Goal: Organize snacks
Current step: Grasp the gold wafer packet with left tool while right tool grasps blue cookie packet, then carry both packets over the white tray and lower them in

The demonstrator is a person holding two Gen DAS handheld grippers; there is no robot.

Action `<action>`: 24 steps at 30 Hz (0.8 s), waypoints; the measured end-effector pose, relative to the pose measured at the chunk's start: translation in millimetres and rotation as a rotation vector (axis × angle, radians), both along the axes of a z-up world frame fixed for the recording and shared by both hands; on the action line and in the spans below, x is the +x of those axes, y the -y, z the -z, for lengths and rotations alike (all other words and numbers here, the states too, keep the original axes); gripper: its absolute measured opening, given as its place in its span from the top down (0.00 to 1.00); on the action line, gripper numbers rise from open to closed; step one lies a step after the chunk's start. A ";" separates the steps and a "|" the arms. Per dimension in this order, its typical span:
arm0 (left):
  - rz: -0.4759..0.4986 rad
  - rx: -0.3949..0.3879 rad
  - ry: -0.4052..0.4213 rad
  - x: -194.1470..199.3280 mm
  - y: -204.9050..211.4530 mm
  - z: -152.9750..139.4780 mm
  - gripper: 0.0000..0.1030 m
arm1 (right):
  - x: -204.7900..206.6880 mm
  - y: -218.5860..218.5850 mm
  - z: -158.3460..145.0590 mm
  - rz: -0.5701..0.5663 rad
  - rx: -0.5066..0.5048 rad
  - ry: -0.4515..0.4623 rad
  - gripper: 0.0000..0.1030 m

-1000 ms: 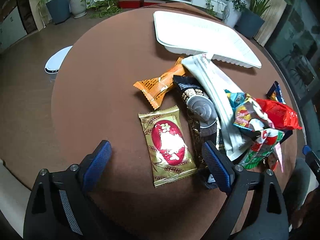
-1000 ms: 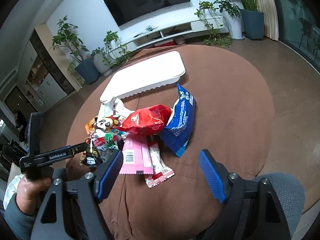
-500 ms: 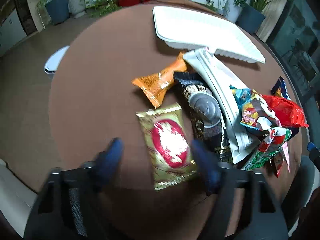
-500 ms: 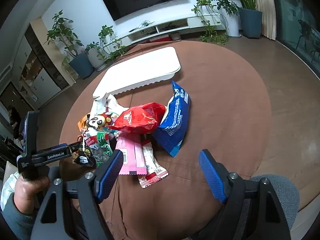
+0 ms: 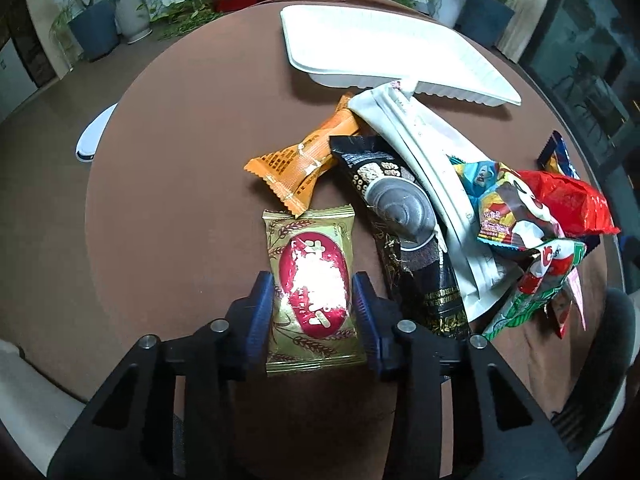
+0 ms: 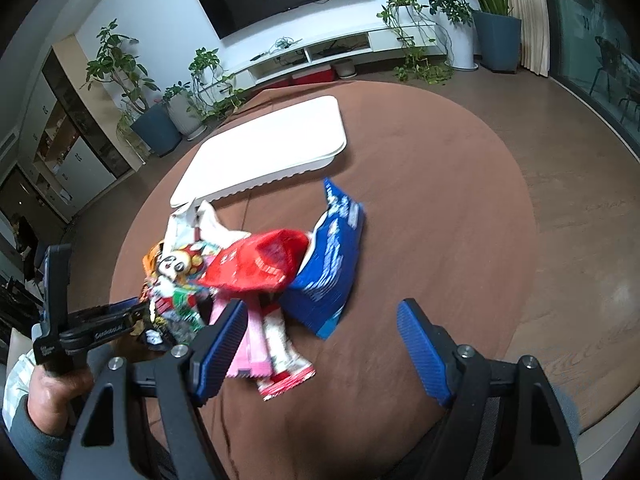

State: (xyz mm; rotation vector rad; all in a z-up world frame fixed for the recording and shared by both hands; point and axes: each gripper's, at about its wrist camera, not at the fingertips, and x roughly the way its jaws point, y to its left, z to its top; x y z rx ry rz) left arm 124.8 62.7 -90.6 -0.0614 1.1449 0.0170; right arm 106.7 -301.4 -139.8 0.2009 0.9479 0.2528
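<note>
Left wrist view: left gripper (image 5: 313,300) sits low centre of frame, its jaws closing around a gold snack packet with a red oval (image 5: 310,280). Both blue pads (image 5: 262,308) lie against the packet's long edges, pinching it; the packet rests flat on the round brown table (image 5: 180,160).

Just above the gold packet, an orange wrapper (image 5: 300,160) lies diagonally, its lower crimp touching the gold packet's top edge. Right of that, a black packet (image 5: 400,220) with a grey disc printed on it, partly under a long white pouch (image 5: 432,168). Far right of frame: a heap of colourful packets topped by a red bag (image 5: 568,200). White tray (image 5: 380,44) in the upper centre, its near edge touching the pouch's top.

Right wrist view: right gripper (image 6: 320,344) low in frame, jaws spread wide, nothing between the pads. It hangs over the near edge of the heap, just above a pink packet (image 6: 250,348) and a red-and-white wrapper (image 6: 284,364). Blue bag (image 6: 332,264) centre frame, leaning against the red bag (image 6: 256,264). White tray (image 6: 264,152) beyond, upper centre. Lower left of frame: a person's hand (image 6: 52,392) on the left gripper's handle. Image slightly blurred.
</note>
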 end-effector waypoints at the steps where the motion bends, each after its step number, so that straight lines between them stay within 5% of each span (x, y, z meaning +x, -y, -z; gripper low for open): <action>1: 0.007 0.004 0.000 0.7 0.0 0.2 0.66 | 5.0 0.5 -0.3 -0.006 -0.006 -0.008 0.26; 10: 0.047 -0.022 0.000 5.9 -5.6 1.8 0.68 | 52.8 -1.9 14.7 -0.031 0.074 -0.119 0.42; 15: 0.072 -0.009 0.008 1.7 -2.8 2.7 0.68 | 64.6 -3.3 33.7 -0.028 0.029 -0.188 0.43; 24: 0.080 -0.024 0.016 2.8 -0.6 4.4 0.68 | 76.2 -14.1 50.7 -0.070 0.024 -0.214 0.60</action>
